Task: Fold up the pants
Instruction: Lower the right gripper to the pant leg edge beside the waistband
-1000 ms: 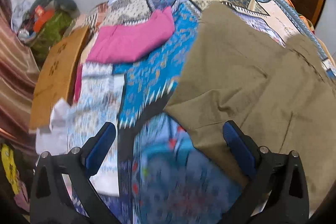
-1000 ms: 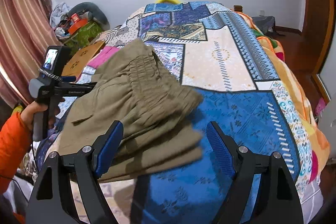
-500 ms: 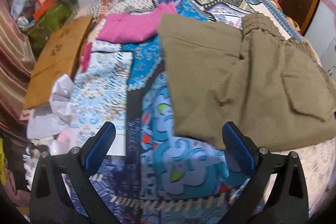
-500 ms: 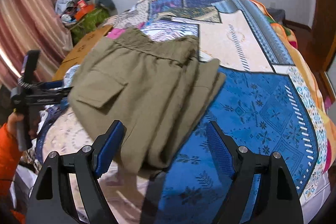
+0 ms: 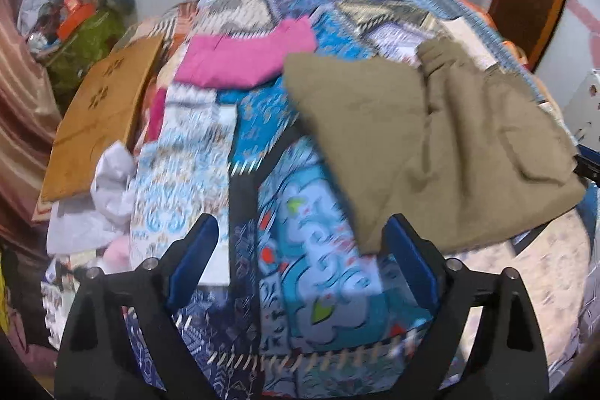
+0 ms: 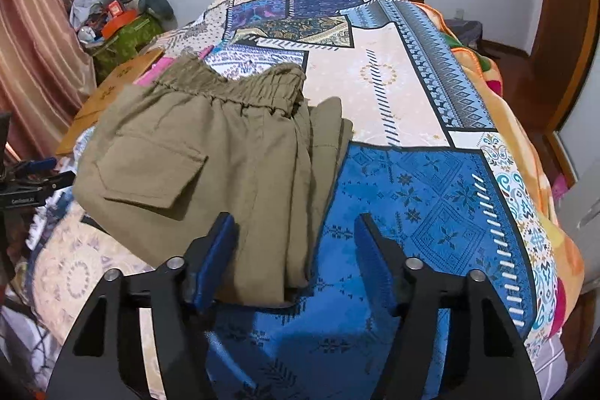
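From the left wrist we see the left gripper (image 5: 302, 259) over the quilt (image 5: 311, 291), jaws wide though narrowing, nothing between them; the pants (image 5: 431, 145) lie folded just beyond. From the right wrist, our right gripper (image 6: 294, 259) is closing around the bundle's near edge (probably to tidy it), pads not yet pressing.

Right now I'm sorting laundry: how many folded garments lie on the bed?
2. The olive pants lie near the bedspread's front left; a pink garment lies beyond them, by the left edge. Others may be hidden.
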A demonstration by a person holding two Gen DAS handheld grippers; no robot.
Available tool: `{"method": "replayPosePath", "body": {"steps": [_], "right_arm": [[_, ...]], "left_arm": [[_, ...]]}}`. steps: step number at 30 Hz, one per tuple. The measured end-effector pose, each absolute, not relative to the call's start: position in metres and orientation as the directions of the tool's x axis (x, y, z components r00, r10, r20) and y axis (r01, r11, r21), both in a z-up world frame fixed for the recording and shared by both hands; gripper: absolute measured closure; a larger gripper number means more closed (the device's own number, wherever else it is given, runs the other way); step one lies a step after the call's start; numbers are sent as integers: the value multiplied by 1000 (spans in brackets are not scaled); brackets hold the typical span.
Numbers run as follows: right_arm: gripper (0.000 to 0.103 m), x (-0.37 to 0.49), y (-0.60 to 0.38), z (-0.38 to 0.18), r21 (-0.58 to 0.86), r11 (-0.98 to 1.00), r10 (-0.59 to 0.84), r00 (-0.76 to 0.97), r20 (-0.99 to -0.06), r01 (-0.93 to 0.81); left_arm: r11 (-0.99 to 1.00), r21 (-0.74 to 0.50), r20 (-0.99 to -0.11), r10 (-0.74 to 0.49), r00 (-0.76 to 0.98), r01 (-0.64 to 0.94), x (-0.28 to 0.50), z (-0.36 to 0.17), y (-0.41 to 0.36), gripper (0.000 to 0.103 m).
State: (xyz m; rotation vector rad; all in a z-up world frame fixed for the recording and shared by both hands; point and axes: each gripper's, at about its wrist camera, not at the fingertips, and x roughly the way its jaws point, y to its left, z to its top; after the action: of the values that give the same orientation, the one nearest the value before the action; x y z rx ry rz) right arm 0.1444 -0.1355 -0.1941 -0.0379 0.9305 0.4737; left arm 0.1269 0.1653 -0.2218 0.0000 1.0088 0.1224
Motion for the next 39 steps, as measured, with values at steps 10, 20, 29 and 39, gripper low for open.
{"method": "replayPosePath", "body": {"steps": [10,20,29,39], "right_arm": [[47,161,-123,-188,177,884,402,512,-759,-432],[47,164,-142,-198,222,887,410,470,-781,-404],[47,180,-142,-184,268,891,430,488,-760,-367],[33,204,-138,-219,364,877,467,379,-799,-313]], "left_arm": [[997,64,-856,78,511,-44,175,-244,138,11],[973,157,-844,221,488,-170,163,-240,194,15],[987,-35,-856,51,515,-157,176,-239,189,15],[985,-155,-866,-98,490,-77,201,-253,167,46]]}}
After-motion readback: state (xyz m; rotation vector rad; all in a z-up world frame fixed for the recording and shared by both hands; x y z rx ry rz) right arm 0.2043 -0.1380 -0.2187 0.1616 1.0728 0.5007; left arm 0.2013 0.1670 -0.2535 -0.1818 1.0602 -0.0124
